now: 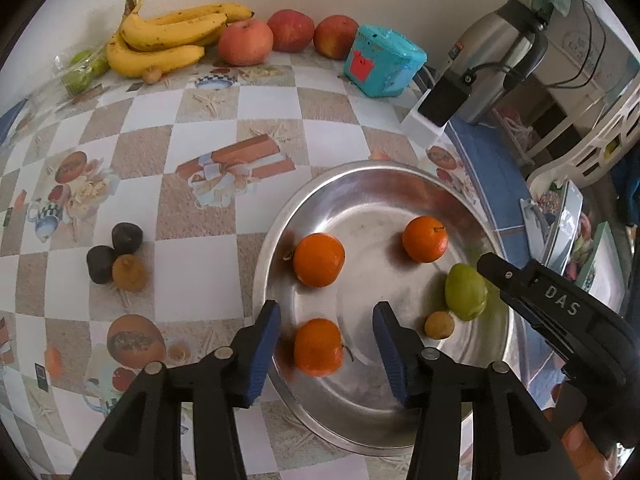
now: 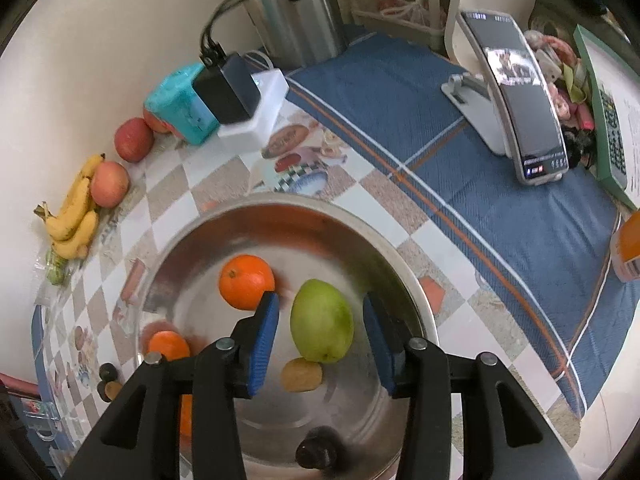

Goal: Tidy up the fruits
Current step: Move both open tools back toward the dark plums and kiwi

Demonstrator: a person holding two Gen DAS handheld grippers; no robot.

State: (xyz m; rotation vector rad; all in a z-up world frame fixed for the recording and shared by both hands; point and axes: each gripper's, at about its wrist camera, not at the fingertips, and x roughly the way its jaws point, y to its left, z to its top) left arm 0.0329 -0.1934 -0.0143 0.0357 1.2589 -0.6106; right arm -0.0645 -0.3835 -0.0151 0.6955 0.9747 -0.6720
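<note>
Straddling an orange [image 1: 319,347] at lower centre, the left gripper [image 1: 326,340] stands open — pads clear of it — over the steel bowl [image 1: 400,176]; right gripper [image 2: 318,338] open too, flanking the green mango [image 2: 322,322] — untouched.

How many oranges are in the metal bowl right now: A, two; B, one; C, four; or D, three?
D: the left wrist view shows three oranges lying in the bowl.
</note>
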